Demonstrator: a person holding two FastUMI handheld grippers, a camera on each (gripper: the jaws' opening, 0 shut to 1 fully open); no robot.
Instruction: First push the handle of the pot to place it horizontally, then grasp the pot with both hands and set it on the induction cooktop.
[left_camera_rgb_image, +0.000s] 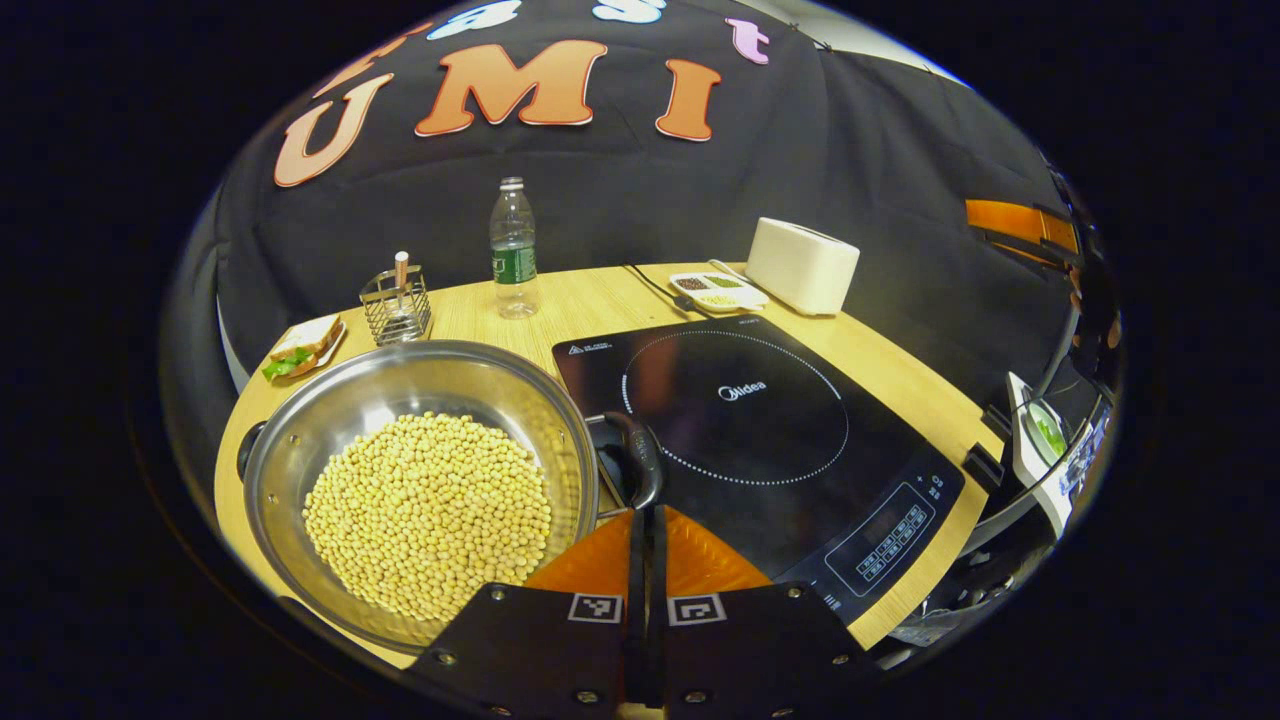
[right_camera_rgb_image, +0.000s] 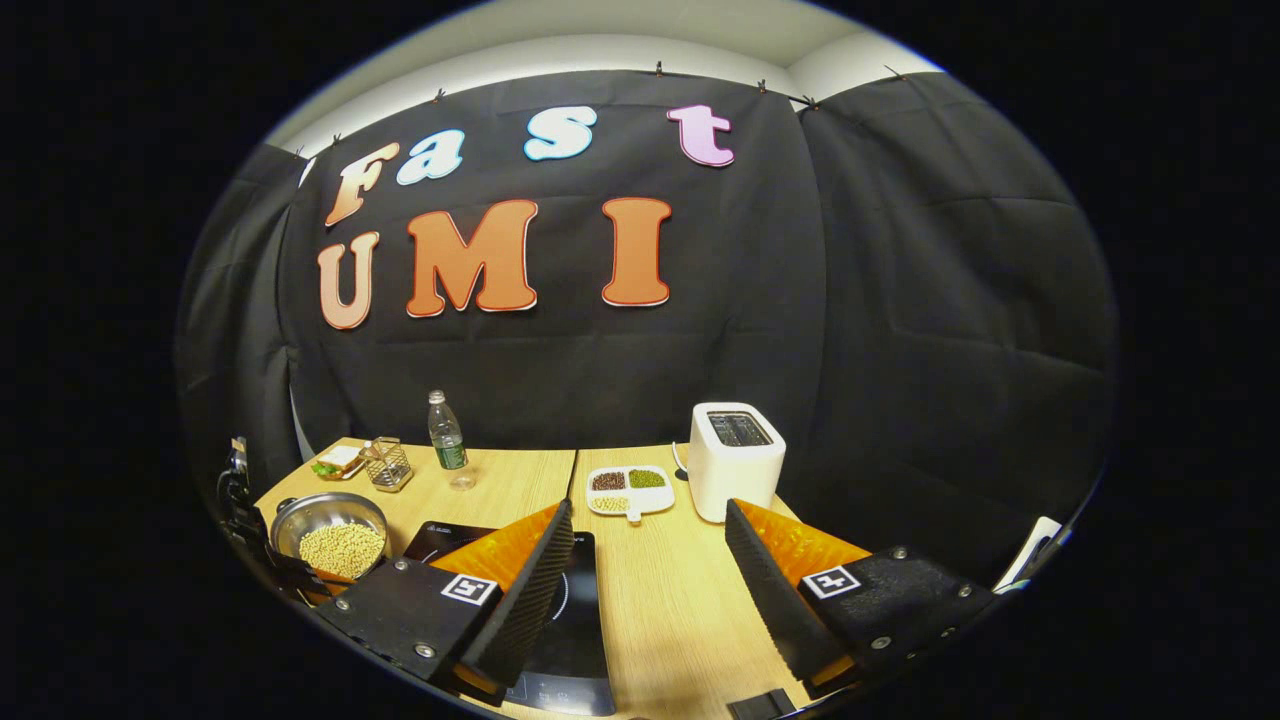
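Observation:
A steel pot (left_camera_rgb_image: 300, 440) full of yellow soybeans stands on the wooden table, left of the black induction cooktop (left_camera_rgb_image: 760, 430). Its black loop handle (left_camera_rgb_image: 637, 455) points toward the cooktop's near corner. My left gripper (left_camera_rgb_image: 648, 512) is shut with nothing between its fingers, and its tips sit right at that handle. A second black handle (left_camera_rgb_image: 246, 448) shows on the pot's far left rim. In the right gripper view, my right gripper (right_camera_rgb_image: 650, 508) hangs open above the table, right of the cooktop (right_camera_rgb_image: 580, 620), with the pot (right_camera_rgb_image: 330, 538) far off at the left.
At the back of the table stand a water bottle (left_camera_rgb_image: 513, 250), a wire holder (left_camera_rgb_image: 396, 305), a sandwich on a plate (left_camera_rgb_image: 302, 345), a divided dish of beans (left_camera_rgb_image: 716, 290) and a white toaster (left_camera_rgb_image: 802, 265). The table's front edge runs close behind the cooktop's control panel (left_camera_rgb_image: 890, 535).

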